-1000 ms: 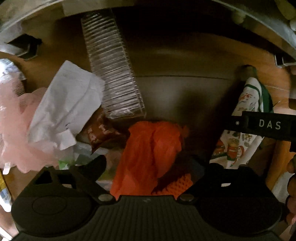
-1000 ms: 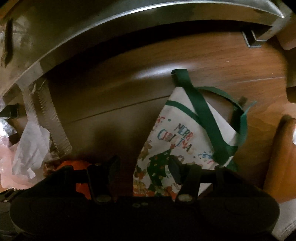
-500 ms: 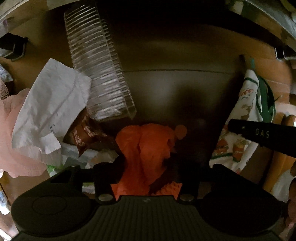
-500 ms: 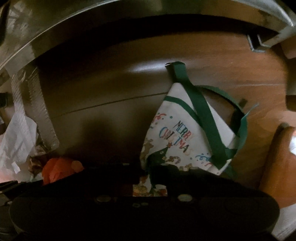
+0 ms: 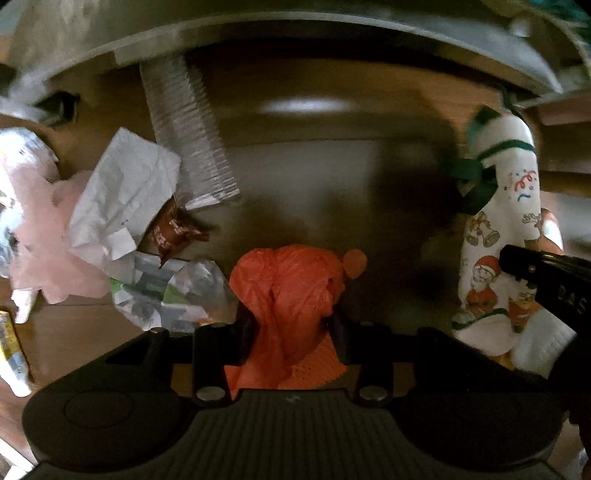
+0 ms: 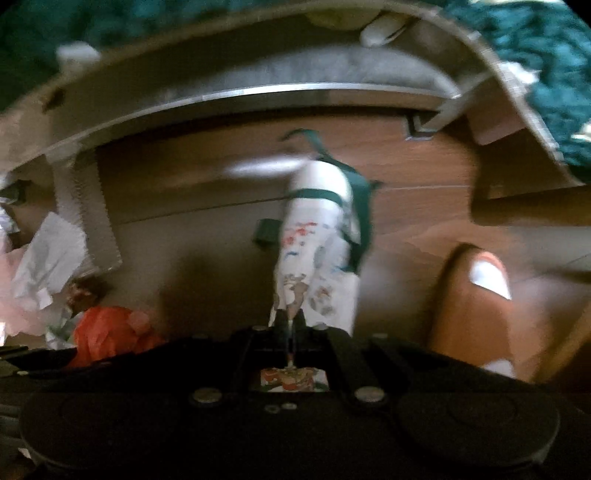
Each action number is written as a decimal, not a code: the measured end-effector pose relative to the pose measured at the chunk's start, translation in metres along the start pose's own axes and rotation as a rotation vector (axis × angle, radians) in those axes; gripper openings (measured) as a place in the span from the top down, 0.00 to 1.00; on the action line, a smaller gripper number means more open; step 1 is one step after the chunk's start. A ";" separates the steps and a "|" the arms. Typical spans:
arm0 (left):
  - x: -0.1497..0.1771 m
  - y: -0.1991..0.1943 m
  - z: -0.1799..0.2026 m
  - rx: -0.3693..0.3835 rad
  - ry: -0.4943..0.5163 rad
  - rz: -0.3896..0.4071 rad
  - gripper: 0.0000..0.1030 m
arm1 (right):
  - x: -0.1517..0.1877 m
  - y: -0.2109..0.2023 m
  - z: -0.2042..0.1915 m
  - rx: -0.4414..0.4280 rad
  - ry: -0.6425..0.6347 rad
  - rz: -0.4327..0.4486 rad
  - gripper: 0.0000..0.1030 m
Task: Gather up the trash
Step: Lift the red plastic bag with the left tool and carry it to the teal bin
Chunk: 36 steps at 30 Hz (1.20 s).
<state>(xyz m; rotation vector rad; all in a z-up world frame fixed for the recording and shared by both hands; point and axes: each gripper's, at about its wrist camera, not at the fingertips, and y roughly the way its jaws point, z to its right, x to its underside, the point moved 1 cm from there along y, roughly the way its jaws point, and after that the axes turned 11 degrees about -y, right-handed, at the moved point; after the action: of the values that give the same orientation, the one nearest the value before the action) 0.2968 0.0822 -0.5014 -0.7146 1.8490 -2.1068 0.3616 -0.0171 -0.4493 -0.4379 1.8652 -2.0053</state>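
Lying at the far left of the left wrist view, a pink mesh puff (image 5: 44, 236) sits on the wooden floor (image 5: 85, 332), with a crumpled white paper (image 5: 125, 192) resting against its right side. A ribbed clear plastic tray (image 5: 188, 147) leans just beyond the paper, its far end under a grey metal frame (image 5: 295, 33) that runs across the top. A brown candy wrapper (image 5: 173, 230) touches the paper's near right corner, and a crinkled green-and-white wrapper (image 5: 166, 295) lies just nearer still.

Right of that wrapper, the left tool (image 5: 291, 325) has its jaws closing on an orange plastic bag (image 5: 291, 295); both fingers press into the bag's sides, and the bag bulges beyond them.

Farther right, a white Christmas-print cloth bag (image 5: 495, 258) with green ribbon handles hangs stretched and narrow. The right tool (image 6: 290, 325), pointing steeply down, is closed on the near edge of this bag (image 6: 317, 236), a thin fold of fabric pinched between its fingertips. Seen from the right wrist, the bag's far part trails toward the floor (image 6: 424, 177), blurred. The orange bag (image 6: 110, 332) shows at lower left there. A rounded wooden piece (image 6: 469, 302) stands near right of the cloth bag, and a dark green textured fabric (image 6: 535, 74) fills the far right corner.
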 end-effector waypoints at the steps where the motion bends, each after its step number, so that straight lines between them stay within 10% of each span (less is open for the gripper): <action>1: 0.004 -0.009 0.000 -0.002 0.005 0.013 0.60 | 0.004 -0.010 0.001 0.001 -0.002 0.012 0.98; 14: 0.069 -0.155 0.004 0.096 0.021 0.213 0.60 | 0.073 -0.167 0.020 -0.060 -0.050 0.203 0.99; 36: 0.207 -0.429 0.064 0.382 0.174 0.749 0.60 | 0.210 -0.445 0.082 -0.003 -0.206 0.856 0.99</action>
<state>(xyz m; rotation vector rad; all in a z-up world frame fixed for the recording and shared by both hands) 0.2104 -0.0031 -0.0367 0.2350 1.3936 -1.9270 0.1888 -0.1610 -0.0042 0.1491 1.5434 -1.3171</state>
